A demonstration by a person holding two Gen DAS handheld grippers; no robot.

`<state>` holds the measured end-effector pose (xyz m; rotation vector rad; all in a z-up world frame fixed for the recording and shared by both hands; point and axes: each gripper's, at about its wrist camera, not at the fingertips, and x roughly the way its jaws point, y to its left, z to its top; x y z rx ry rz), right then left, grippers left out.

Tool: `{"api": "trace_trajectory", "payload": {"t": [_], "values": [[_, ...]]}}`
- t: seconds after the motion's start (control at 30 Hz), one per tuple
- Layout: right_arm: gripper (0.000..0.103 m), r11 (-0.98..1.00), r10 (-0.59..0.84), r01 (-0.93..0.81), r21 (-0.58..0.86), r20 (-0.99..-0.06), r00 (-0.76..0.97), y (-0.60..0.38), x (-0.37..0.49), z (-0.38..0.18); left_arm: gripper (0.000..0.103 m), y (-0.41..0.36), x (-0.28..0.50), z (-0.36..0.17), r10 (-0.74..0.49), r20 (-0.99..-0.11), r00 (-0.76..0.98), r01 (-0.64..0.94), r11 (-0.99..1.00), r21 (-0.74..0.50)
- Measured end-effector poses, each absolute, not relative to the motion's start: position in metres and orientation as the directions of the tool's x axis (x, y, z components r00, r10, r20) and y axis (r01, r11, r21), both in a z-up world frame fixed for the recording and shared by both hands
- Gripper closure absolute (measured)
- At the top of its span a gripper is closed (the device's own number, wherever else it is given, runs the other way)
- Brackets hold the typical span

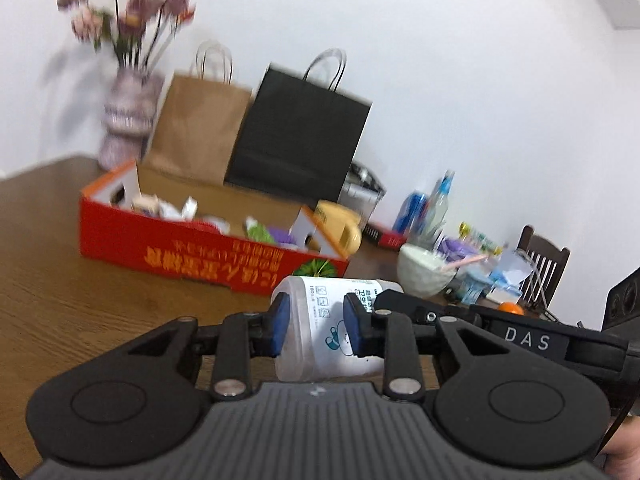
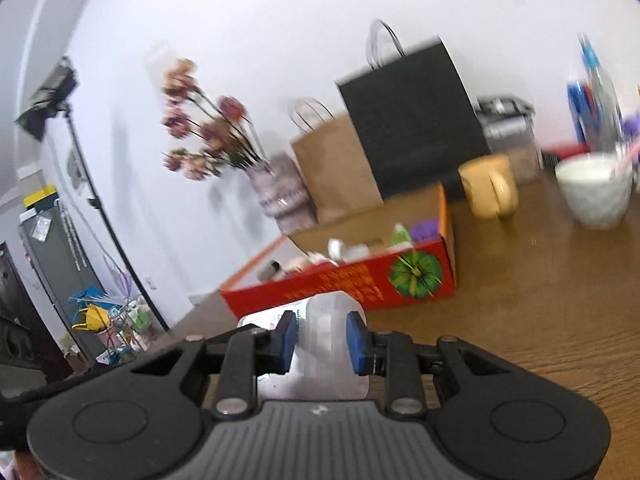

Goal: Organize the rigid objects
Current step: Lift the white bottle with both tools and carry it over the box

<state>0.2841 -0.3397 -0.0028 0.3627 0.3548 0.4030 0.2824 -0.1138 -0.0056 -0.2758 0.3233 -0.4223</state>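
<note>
While both views are smeared, the layout reads clearly enough: in the left wrist view, at centre left, the red box (image 1: 208, 256) on the bench (image 1: 60, 300) already holds several small items. Lower centre, the left tool (image 1: 316, 330) is clamped on a white plastic bottle (image 1: 320, 332); the right tool (image 2: 322, 342) grips the same bottle's other end. At far right, a bowl (image 1: 424, 276) and mug (image 1: 340, 228) remain outside, so sorting looks partly done.

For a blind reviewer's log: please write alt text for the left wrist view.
The left gripper clamps a white bottle, held above a wooden table. Behind stands an open red box of small items, then two paper bags.
</note>
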Motion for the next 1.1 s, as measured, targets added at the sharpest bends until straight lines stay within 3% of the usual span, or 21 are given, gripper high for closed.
{"api": "trace_trajectory", "payload": {"t": [0.23, 0.53, 0.8, 1.1], "values": [[0.076, 0.868, 0.429, -0.339, 0.364, -0.204, 0.880, -0.318, 0.227, 0.015, 0.074, -0.091, 0.232, 0.012, -0.448, -0.198, 0.872, 0.379, 0.873, -0.306], [0.076, 0.870, 0.432, -0.355, 0.342, -0.185, 0.883, -0.302, 0.221, 0.029, 0.073, -0.077, 0.223, 0.025, -0.435, -0.159, 0.886, 0.378, 0.878, -0.294], [0.076, 0.859, 0.450, -0.370, 0.353, -0.177, 0.875, -0.301, 0.277, 0.046, 0.074, -0.071, 0.274, 0.049, -0.427, -0.133, 0.895, 0.375, 0.879, -0.296], [0.076, 0.844, 0.467, -0.347, 0.409, -0.243, 0.850, -0.318, 0.413, 0.073, 0.074, -0.082, 0.400, 0.078, -0.423, -0.220, 0.879, 0.361, 0.892, -0.272]]}}
